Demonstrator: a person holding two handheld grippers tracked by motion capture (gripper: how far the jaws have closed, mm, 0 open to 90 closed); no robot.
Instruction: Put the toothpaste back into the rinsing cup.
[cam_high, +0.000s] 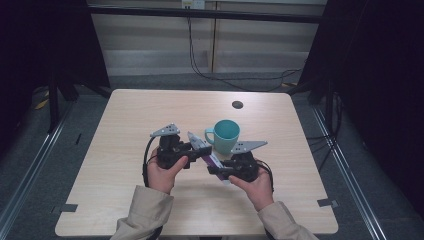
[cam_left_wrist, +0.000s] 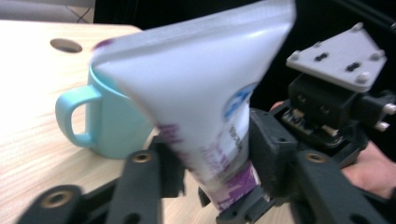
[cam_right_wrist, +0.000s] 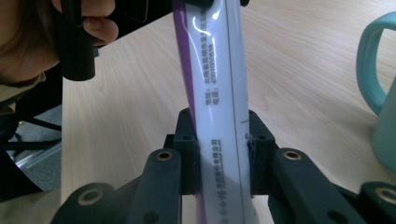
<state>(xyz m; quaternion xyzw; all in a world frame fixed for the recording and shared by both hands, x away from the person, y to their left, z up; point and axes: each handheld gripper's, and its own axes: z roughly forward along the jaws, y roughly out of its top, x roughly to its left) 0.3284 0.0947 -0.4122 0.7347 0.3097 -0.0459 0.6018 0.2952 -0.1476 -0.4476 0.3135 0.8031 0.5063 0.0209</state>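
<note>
Black jaws of the right gripper (cam_right_wrist: 223, 163) pinch the white-and-purple tube (cam_right_wrist: 217, 93) at its middle, pads pressed on both flanks. Opposite, the left gripper (cam_left_wrist: 210, 172) has its jaws around the tube near the purple end, in front of the teal mug (cam_high: 223, 135); whether its pads press the tube cannot be told. For a clean handover, one grip should probably stay firm until the other bites squarely, keeping the tube clear of the mug's rim. Counted: one tube, one mug, two grippers, one wooden table (cam_high: 125, 130).
</note>
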